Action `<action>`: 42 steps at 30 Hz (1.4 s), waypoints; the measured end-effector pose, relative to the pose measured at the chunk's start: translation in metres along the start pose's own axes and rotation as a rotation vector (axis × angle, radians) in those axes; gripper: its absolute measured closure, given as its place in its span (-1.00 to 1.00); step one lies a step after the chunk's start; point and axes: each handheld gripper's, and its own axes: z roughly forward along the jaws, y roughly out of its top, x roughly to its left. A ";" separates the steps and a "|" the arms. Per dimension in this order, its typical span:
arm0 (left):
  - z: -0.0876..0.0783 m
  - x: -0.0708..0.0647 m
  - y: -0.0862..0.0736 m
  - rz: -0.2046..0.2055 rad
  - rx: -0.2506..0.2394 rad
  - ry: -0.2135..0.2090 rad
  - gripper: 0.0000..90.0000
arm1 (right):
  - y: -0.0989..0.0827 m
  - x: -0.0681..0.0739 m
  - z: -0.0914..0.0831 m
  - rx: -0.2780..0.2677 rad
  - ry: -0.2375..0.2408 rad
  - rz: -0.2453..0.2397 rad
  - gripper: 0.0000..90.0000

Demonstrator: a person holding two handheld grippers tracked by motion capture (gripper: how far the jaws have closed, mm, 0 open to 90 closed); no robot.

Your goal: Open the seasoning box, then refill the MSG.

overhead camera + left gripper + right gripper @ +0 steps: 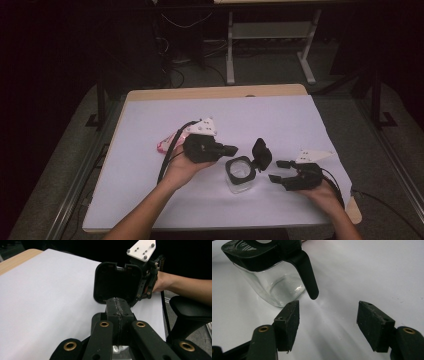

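At frame centre, a clear square glass jar [240,176] with a black rim stands on the white-covered table [150,200], its black hinged lid [261,153] raised. The left gripper [231,149], jaws together, sits just left; the right gripper [278,170], jaws apart, lower right.

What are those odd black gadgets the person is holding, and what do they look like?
The left gripper and right gripper are black, hand-held, with two jointed jaws, brass-coloured rivets and rubbery pads. Each carries a pale triangular plate and trails a black cable. The forearms are bare.

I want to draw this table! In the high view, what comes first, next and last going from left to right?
Pink packet → left gripper, shut → glass jar with its black lid open → right gripper, open.
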 end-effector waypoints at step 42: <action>-0.107 0.022 -0.106 -0.083 -0.033 0.246 0.16 | -0.002 -0.001 0.000 0.002 -0.009 0.009 -0.24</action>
